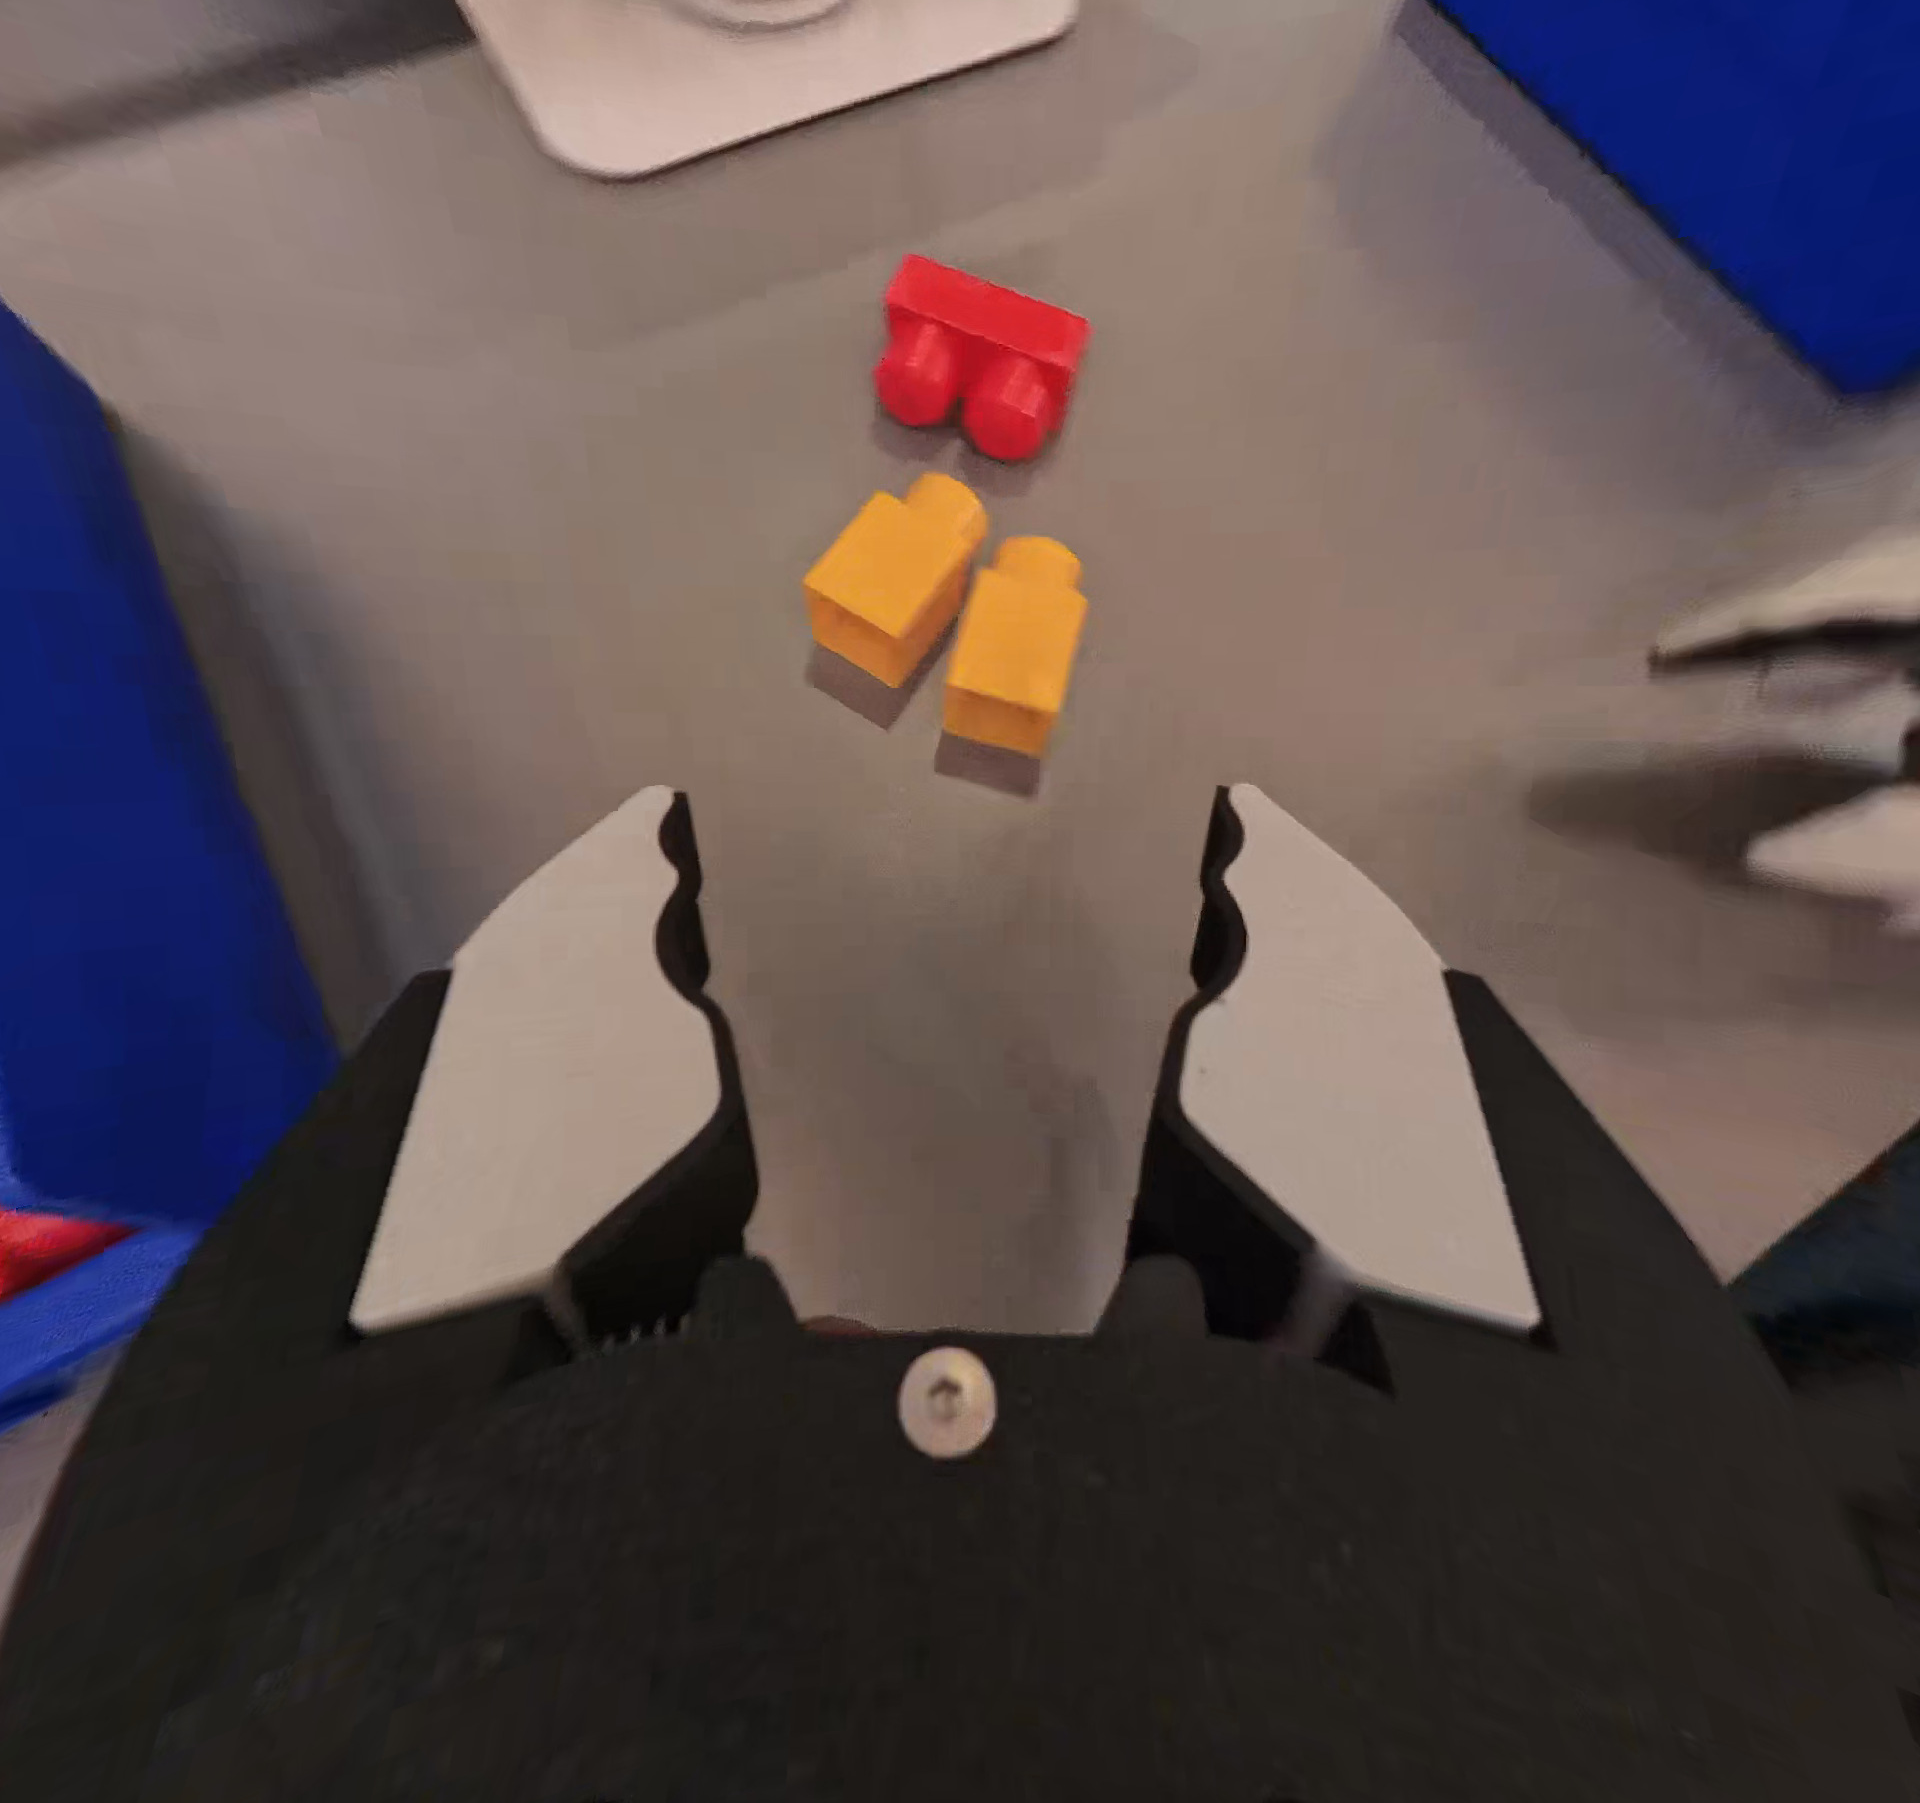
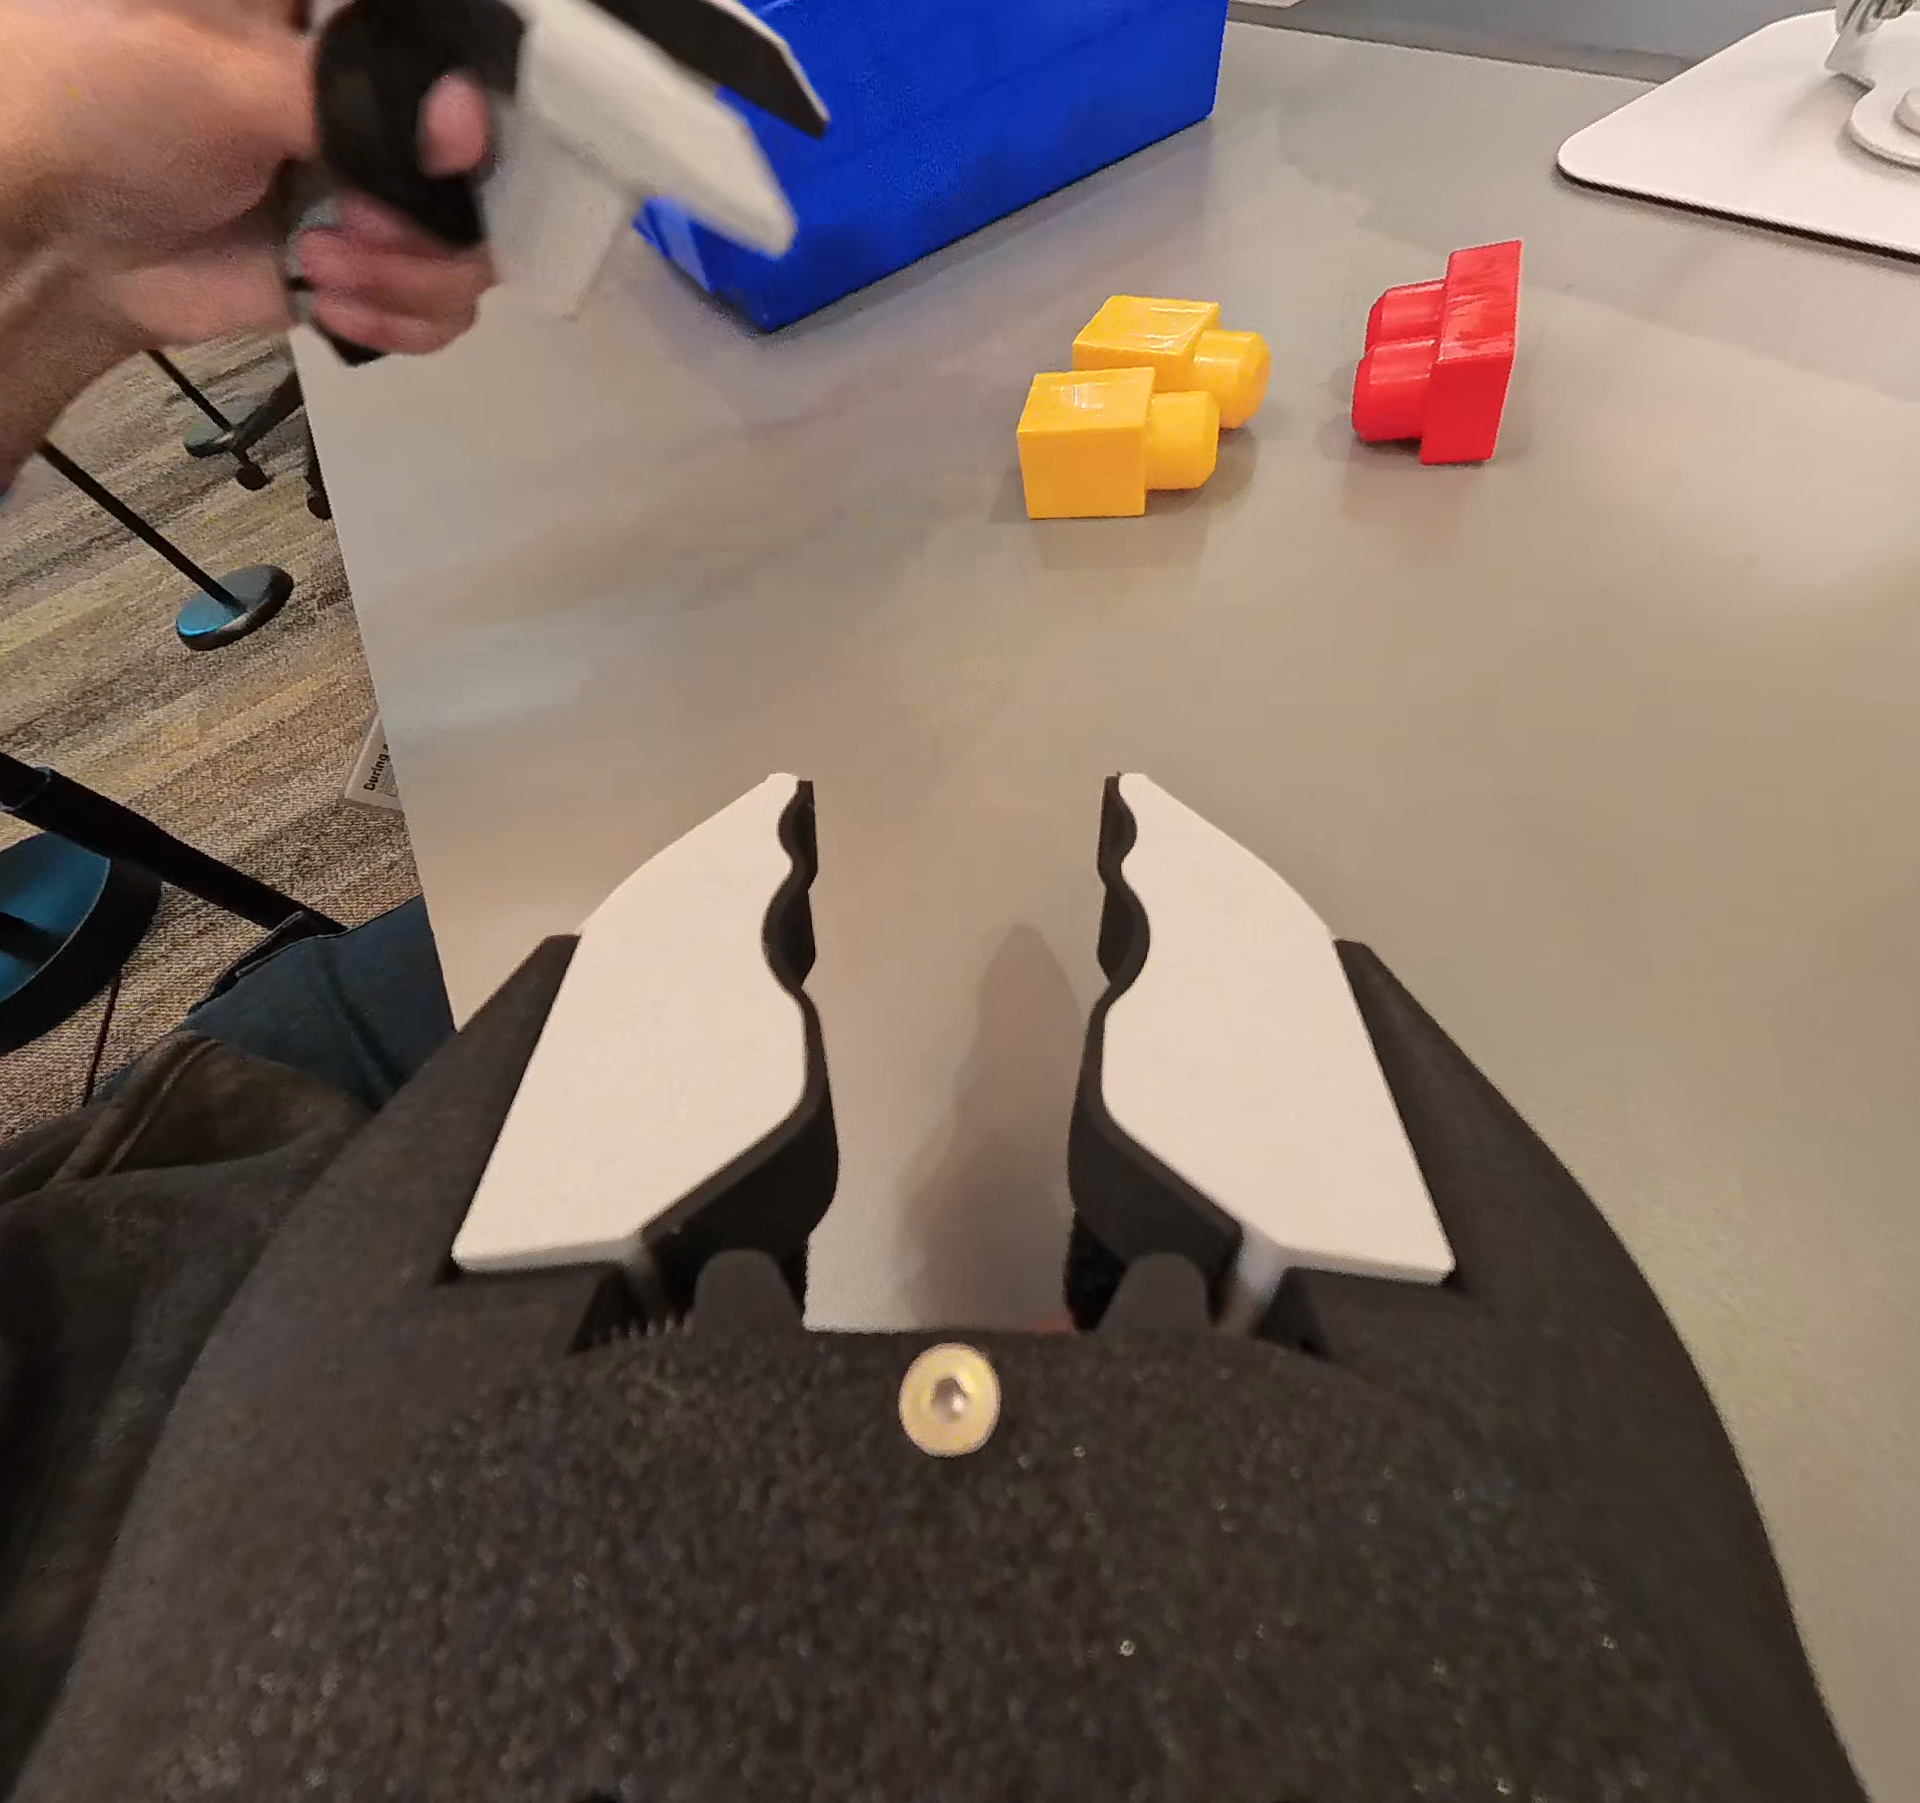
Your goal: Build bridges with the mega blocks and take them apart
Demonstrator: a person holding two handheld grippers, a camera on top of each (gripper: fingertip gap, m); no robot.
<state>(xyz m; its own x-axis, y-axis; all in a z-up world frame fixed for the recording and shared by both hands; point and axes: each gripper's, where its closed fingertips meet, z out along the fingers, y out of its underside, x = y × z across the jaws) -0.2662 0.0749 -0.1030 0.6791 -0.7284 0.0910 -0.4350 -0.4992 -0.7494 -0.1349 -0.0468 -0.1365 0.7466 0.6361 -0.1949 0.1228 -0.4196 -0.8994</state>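
— Surface (image 2: 935,662) first: grey, wide, bare in front of both tools. What stands on it?

— A big blue bin (image 2: 987,70) at the far side in the right wrist view. The left wrist view shows blue bins on both sides; the one at lower left has something red in it, too blurred to name.

— And the white plate-like thing?

— A flat white base (image 2: 1714,153) with rounded corners, carrying a white stand, just beyond the blocks.

— The tools?

— The left gripper (image 1: 951,792) hovers above the surface, its jaws spread wide with nothing between them, aimed toward the blocks. In the other view it shows blurred at upper left, held in a hand (image 2: 156,143). The right gripper (image 2: 956,782) sits low over the near edge of the surface, jaws parted too, though less so, and empty.

— Where are the blocks?

— All loose on the surface, lying on their sides. The red block (image 1: 977,356) has two studs and lies apart from the others, nearest the white base. Two yellow blocks, each with one stud, lie side by side, touching or nearly so: the first yellow block (image 1: 894,579) and the second yellow block (image 1: 1013,647). Neither gripper touches any of them.
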